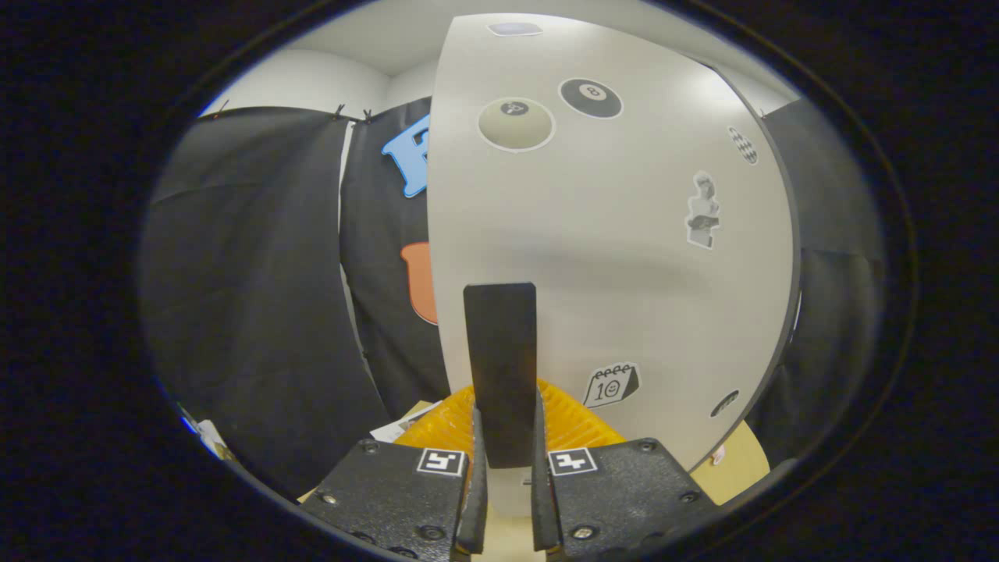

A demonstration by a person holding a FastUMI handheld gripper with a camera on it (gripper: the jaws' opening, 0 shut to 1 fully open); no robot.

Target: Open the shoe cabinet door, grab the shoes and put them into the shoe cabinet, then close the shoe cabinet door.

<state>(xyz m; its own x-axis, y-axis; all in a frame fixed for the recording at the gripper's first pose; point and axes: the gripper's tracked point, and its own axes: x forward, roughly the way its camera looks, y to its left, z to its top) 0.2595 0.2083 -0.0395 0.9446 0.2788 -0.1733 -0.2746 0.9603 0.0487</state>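
Gripper view: the gripper (507,499) has its two fingers drawn close together on the black handle (500,367) of the shoe cabinet door (624,257), one finger (471,499) pressing each side of the upright bar. The white door stands directly ahead of the fingers and beyond them, its left edge seen against the black cloth of the booth wall (257,297). Stickers dot its face: a black ball (591,98), a pale ball (516,124), a small figure (702,211) and a calendar page (611,385).

Judged from this, the task sits at a door step. Whether the door is being pulled open at the start or pushed shut at the end cannot be told with confidence, since the door hides the cabinet's inside. If this is the opening, the shoes and the closing are all left to do.

Low between the fingers and the door lies a ribbed orange-yellow thing (445,425), perhaps a shoe or sandal, though the fingers and the handle cover much of it. It rests on a pale wooden surface (734,468), with some paper (402,425) just left of it. Being near the door's foot, it may hinder the swing.
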